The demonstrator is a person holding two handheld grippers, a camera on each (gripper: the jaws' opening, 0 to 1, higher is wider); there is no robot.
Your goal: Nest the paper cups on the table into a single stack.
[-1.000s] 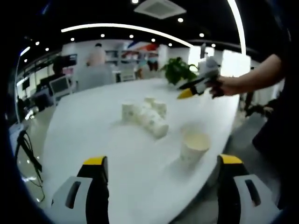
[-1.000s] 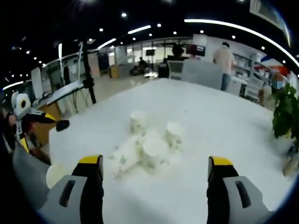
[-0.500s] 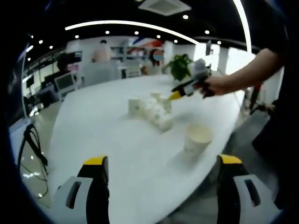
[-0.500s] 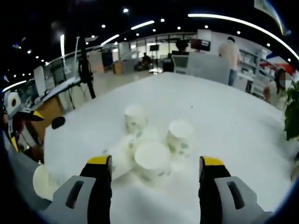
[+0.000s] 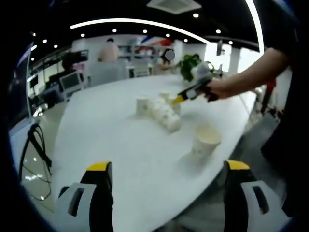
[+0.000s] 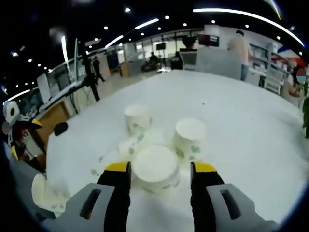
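Several white paper cups with green print sit clustered on the white table (image 6: 241, 116). One cup (image 6: 155, 170) with a flat white top stands between the jaws of my right gripper (image 6: 160, 168), which is open and flanks it closely on both sides. Behind it stand two more cups (image 6: 137, 118) (image 6: 189, 137), and another cup (image 6: 118, 151) lies on its side. A lone cup (image 5: 206, 140) stands mouth up near the table edge. My left gripper (image 5: 168, 169) hangs open, well short of the cluster (image 5: 159, 108). In the left gripper view, the right gripper (image 5: 193, 91) reaches the cluster.
The table edge (image 5: 227, 159) runs close behind the lone cup, which also shows at lower left in the right gripper view (image 6: 43, 193). A potted plant (image 5: 188, 67) stands at the far end. Desks, chairs and people fill the office behind.
My right gripper has moved forward and down onto the cluster, and its jaws have narrowed around the nearest cup. The left gripper has stayed open and drifted slightly.
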